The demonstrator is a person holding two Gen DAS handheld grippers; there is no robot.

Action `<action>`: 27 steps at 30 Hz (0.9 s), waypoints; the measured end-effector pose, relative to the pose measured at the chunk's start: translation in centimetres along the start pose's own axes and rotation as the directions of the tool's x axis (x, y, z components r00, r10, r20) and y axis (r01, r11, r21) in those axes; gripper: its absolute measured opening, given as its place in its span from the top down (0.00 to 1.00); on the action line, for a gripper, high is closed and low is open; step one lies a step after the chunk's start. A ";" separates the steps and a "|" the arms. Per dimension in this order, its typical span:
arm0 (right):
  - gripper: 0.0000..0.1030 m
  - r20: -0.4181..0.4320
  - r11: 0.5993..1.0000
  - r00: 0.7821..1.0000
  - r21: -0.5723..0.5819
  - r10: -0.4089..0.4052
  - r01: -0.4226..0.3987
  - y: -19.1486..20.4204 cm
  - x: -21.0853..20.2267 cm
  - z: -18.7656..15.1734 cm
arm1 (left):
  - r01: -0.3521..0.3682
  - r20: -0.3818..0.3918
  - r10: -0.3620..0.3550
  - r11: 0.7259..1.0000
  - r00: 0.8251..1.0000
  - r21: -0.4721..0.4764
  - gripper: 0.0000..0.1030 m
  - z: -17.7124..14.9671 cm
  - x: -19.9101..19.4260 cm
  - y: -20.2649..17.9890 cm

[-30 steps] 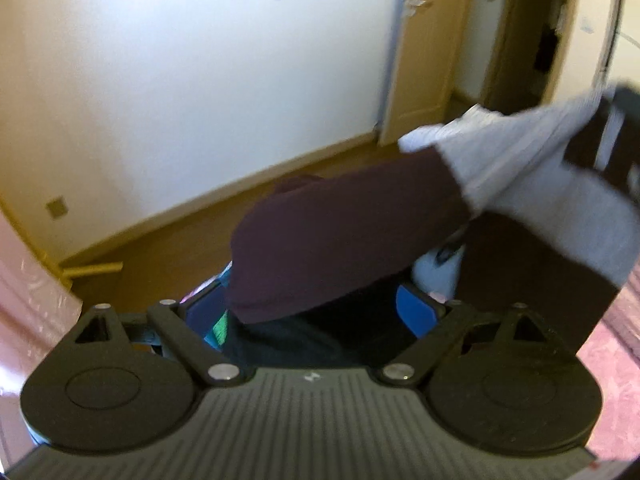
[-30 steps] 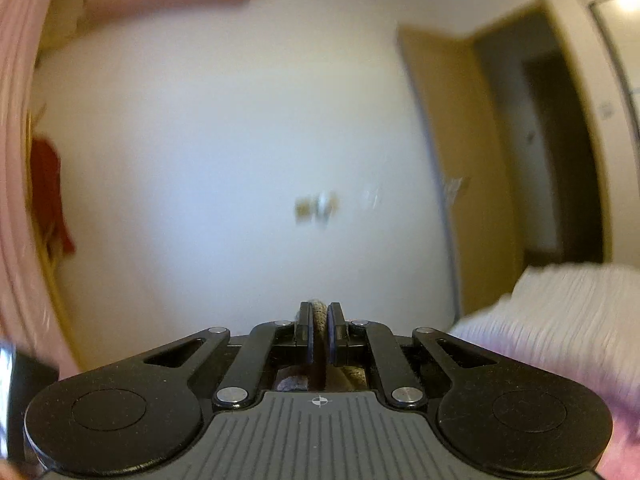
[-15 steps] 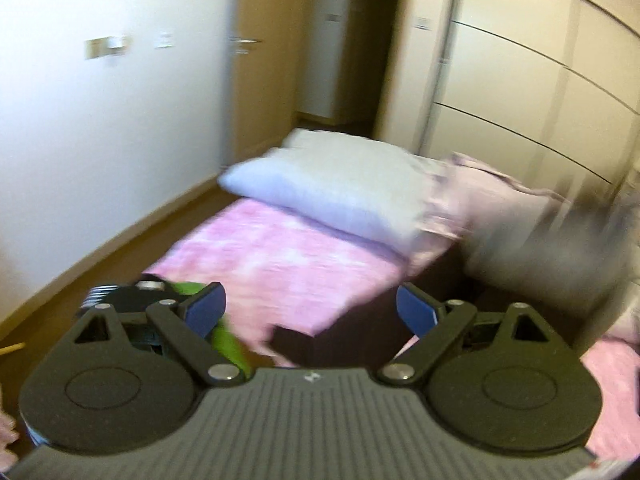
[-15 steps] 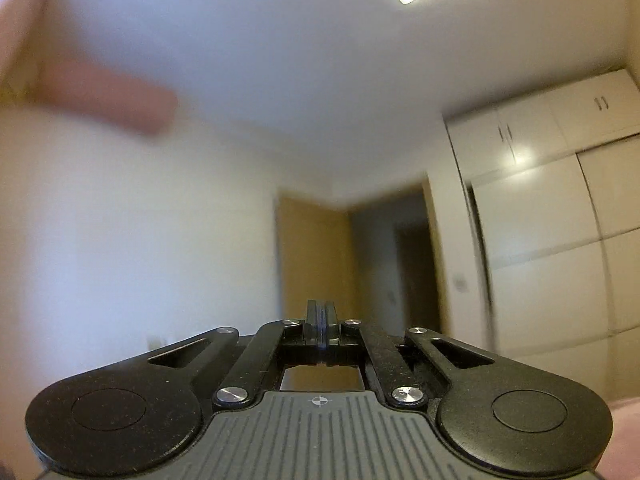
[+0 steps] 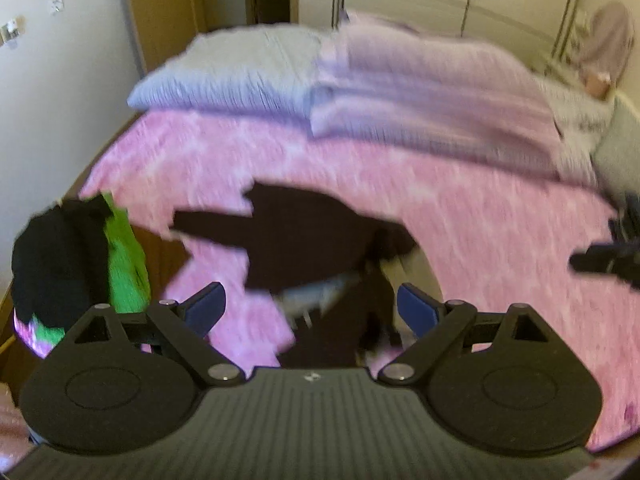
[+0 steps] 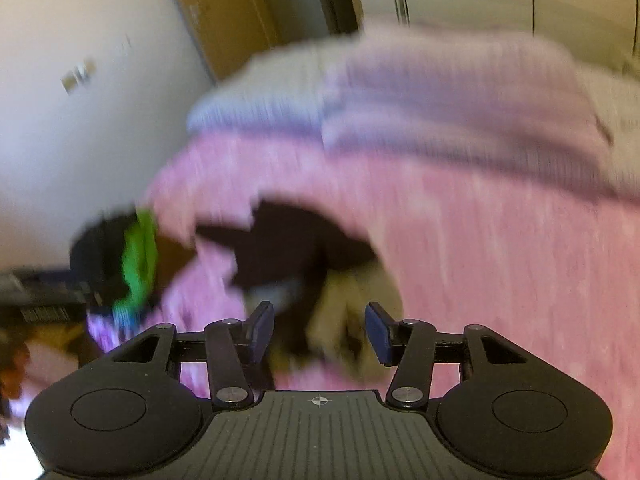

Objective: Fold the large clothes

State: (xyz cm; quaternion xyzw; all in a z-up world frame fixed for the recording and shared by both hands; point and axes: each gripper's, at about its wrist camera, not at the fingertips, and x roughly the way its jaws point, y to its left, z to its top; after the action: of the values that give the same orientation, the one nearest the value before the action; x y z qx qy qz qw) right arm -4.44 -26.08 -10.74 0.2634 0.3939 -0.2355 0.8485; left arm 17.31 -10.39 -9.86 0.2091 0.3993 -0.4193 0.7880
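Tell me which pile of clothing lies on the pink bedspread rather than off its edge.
The dark maroon garment with pale parts, spread mid-bed ahead of both claws. The black and green bundle sits beyond the pink bedspread's left edge.

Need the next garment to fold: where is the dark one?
The dark garment lies on the pink bedspread, centre of both views, right of the black-and-green pile.

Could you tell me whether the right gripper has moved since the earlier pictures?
Yes. The right gripper has tipped down from facing the wall and ceiling toward the pink bed and dark garment; its fingers have just been opening, gripping nothing.
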 end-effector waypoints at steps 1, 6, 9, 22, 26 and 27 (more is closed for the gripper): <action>0.54 -0.034 1.000 0.999 0.000 -0.005 0.005 -1.2 0.2 -1.2 | -0.006 -0.021 0.006 1.000 1.000 0.003 0.12 -0.9 0.1 -0.8; 0.54 -0.104 1.000 0.994 -0.018 0.008 -0.010 -3.3 -1.0 -4.2 | -0.025 -0.084 0.025 1.000 0.996 0.000 0.12 -4.8 -0.7 -4.8; 0.53 -0.119 0.999 0.993 -0.046 0.014 -0.019 -4.1 -2.0 -5.9 | -0.035 -0.101 0.036 0.999 0.994 0.003 0.12 -6.4 -1.6 -6.9; 0.52 -0.127 0.996 0.991 -0.073 0.032 -0.041 -5.0 -2.7 -8.2 | -0.062 -0.097 0.064 0.998 0.993 0.024 0.12 -7.7 -3.8 -10.7; 0.52 -0.128 0.998 0.992 -0.052 0.019 -0.026 -5.6 -2.6 -8.3 | -0.054 -0.097 0.058 0.998 0.994 0.042 0.12 -7.0 -3.3 -11.0; 0.52 -0.129 0.999 0.992 -0.046 0.014 -0.020 -5.7 -2.6 -8.2 | -0.050 -0.097 0.054 0.998 0.994 0.047 0.12 -6.8 -3.1 -11.0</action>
State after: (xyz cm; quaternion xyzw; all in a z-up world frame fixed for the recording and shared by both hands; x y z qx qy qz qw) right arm -13.90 -24.68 -14.73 0.2612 0.4508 -0.2015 0.8294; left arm 4.08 -10.50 -11.38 0.2571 0.4226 -0.3968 0.7733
